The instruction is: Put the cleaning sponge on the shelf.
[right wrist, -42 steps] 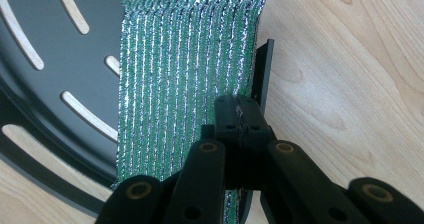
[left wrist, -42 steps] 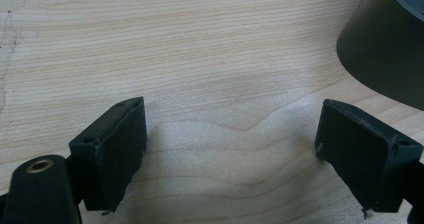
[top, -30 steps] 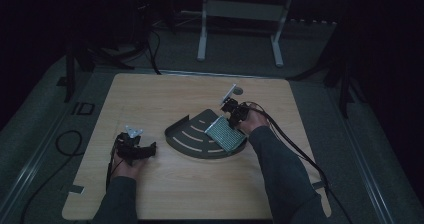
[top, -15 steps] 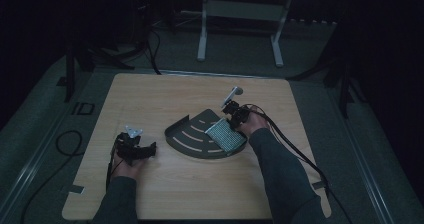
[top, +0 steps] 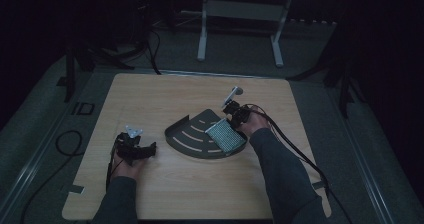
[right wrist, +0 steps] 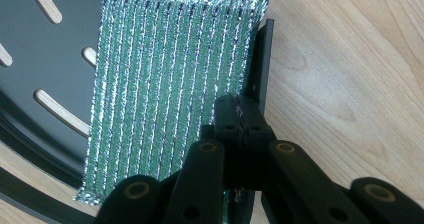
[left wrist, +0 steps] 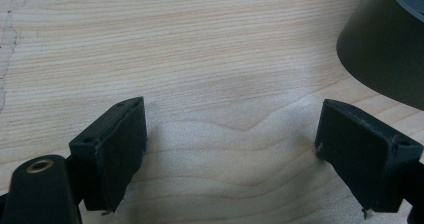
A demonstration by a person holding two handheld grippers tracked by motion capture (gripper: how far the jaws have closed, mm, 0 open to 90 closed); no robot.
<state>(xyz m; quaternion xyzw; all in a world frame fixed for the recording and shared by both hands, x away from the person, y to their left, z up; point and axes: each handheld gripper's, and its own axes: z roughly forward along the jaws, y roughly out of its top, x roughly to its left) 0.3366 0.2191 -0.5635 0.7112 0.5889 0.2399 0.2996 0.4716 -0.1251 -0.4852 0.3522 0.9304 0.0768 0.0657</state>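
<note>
A dark quarter-round tray (top: 192,139) with slots lies in the middle of the wooden table. A green and silver scouring pad (top: 225,138) lies flat on the tray's right part. My right gripper (top: 235,115) is at the pad's far right edge; in the right gripper view its jaws are shut (right wrist: 239,115) on the edge of the pad (right wrist: 165,84), over the tray's side wall (right wrist: 260,69). My left gripper (top: 150,148) rests on the table left of the tray, open with bare wood between its jaws (left wrist: 230,149). The tray's curved wall (left wrist: 385,49) stands just beyond its right jaw.
Bare wood (top: 165,99) surrounds the tray on all sides. Cables trail from both grippers off the table's front corners. A white table frame (top: 240,14) stands on the dark floor beyond the far edge.
The right gripper and the pad have shifted slightly toward the near side, with the pad settling lower on the tray. The left gripper has stayed put.
</note>
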